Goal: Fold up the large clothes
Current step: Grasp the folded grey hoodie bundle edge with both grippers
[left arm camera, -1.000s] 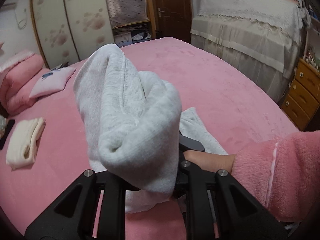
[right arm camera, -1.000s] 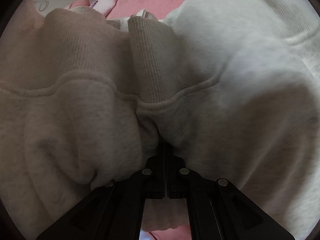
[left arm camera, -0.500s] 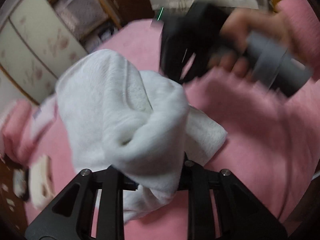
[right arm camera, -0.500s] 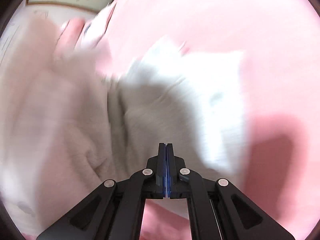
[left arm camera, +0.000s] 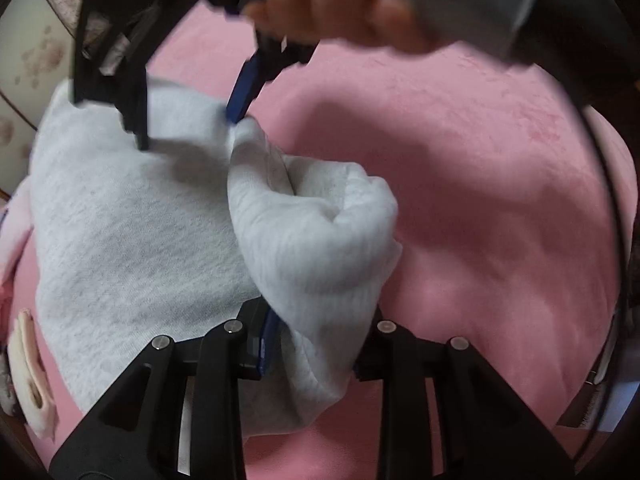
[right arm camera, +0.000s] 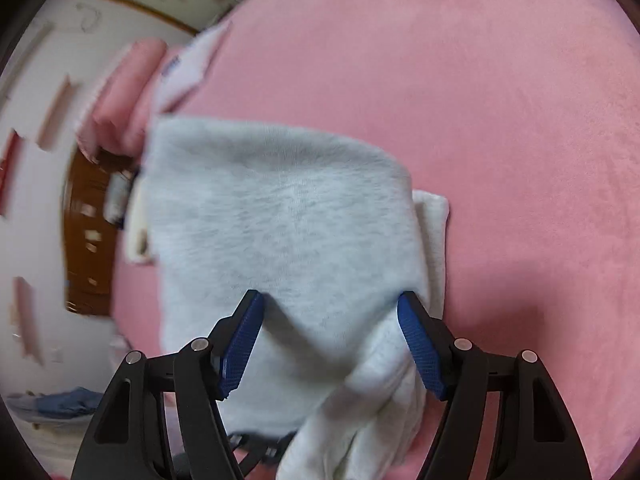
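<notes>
A light grey sweatshirt [left arm camera: 132, 248] lies folded on the pink bed. In the left wrist view a thick bunched part of it [left arm camera: 320, 248] runs up between the fingers of my left gripper [left arm camera: 316, 350]. The pads still touch that bunch on both sides while the jaws are opening. My right gripper [left arm camera: 188, 120], held by a hand [left arm camera: 332, 8], hovers over the far edge of the cloth. In the right wrist view the right gripper [right arm camera: 332, 344] has its blue pads [right arm camera: 242, 344] wide apart above the sweatshirt [right arm camera: 280, 208]. Its jaws are opening and pinch nothing.
The pink bedspread [left arm camera: 480, 200] spreads to the right of the cloth. A folded cream garment [left arm camera: 32, 392] lies at the bed's left edge. A pink rolled quilt [right arm camera: 120, 92] and a pale pillow [right arm camera: 188, 68] sit beyond. A wooden bedside unit [right arm camera: 84, 240] stands off the bed.
The right gripper let go of the sweatshirt, lifted off it and spread its jaws. The left gripper swung down towards the bed with the bunch, and the cloth now lies flatter.
</notes>
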Demonstrator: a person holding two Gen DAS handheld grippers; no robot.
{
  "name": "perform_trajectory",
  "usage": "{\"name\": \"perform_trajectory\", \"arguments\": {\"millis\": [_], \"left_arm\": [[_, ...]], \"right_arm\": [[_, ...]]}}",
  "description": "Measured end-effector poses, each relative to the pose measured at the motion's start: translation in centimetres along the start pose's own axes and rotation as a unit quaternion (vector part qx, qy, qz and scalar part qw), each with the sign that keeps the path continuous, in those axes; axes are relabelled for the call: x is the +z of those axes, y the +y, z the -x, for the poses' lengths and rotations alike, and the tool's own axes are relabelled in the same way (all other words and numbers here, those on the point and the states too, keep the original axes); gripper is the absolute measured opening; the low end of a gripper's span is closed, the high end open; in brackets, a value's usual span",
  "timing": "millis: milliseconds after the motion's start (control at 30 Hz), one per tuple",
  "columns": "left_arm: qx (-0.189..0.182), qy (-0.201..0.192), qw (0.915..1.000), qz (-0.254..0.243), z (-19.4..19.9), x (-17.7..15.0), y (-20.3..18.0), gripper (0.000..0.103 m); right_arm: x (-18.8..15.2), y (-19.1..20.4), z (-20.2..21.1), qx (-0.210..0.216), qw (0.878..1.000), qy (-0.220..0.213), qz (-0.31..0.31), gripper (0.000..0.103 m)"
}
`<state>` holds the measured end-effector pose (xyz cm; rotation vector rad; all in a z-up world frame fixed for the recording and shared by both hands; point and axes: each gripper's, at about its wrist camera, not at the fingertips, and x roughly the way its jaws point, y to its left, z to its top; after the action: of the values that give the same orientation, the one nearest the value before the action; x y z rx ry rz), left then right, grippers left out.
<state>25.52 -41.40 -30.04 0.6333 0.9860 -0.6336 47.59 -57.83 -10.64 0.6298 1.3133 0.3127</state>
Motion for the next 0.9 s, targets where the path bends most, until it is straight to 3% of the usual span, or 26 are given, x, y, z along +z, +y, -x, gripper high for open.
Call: {"name": "perform_trajectory", "arguments": {"millis": [33,67,167,200,300,367,467,533,600,667,733,833,900], "left_arm": [[0.003,0.000,1.0000,0.008,0.1,0.0,1.0,0.025],[0.003,0.001,0.9998,0.018,0.4,-0.1,1.6,0.025],[-0.027,0.014,0.9988,0.038,2.6,-0.7,2.7,0.030],[-0.043,0.019,0.9980,0.044,3.6,-1.3,3.0,0.030],[-0.069,0.015,0.9952,0.068,6.7,-1.6,4.2,0.030],[-0.060,-0.012,0.9926,0.105,9.2,-1.6,6.3,0.030],[-0.053,-0.024,0.9801,0.190,10.0,-1.0,12.0,0.040],[-0.063,-0.010,0.9706,0.232,8.9,-1.3,15.1,0.040],[-0.067,0.043,0.9667,0.243,6.3,-1.0,17.1,0.040],[-0.084,0.093,0.9593,0.253,3.8,-1.6,18.0,0.040],[-0.092,0.102,0.9519,0.274,2.3,-2.7,18.9,0.040],[-0.092,0.101,0.9484,0.286,1.6,-4.1,19.8,0.041],[-0.113,0.101,0.9407,0.304,0.9,-5.4,20.7,0.040]], "right_arm": [[0.0,0.2,0.0,0.009,1.000,-0.003,0.002,0.053],[-0.3,0.6,0.1,0.015,1.000,-0.004,0.002,0.031],[-2.3,1.3,-1.3,-0.052,0.998,0.034,0.015,0.003],[-3.0,1.4,-2.0,-0.075,0.996,0.048,0.022,0.000],[-4.7,3.1,-3.2,-0.108,0.992,0.045,0.056,0.000],[-5.6,3.7,-3.1,-0.126,0.989,0.040,0.067,0.000],[-6.3,3.4,-2.5,-0.108,0.993,0.034,0.036,0.000],[-6.9,2.2,-2.4,-0.101,0.994,0.032,0.030,0.000],[-7.9,2.1,-2.0,-0.128,0.989,0.029,0.072,0.000],[-8.1,2.5,-2.1,-0.147,0.986,0.024,0.077,0.000],[-8.3,3.7,-1.7,-0.147,0.988,0.017,0.041,0.000],[-7.9,3.4,1.2,-0.140,0.990,-0.008,-0.015,0.000],[-9.0,3.9,5.1,-0.154,0.987,-0.049,-0.028,0.000]]}}
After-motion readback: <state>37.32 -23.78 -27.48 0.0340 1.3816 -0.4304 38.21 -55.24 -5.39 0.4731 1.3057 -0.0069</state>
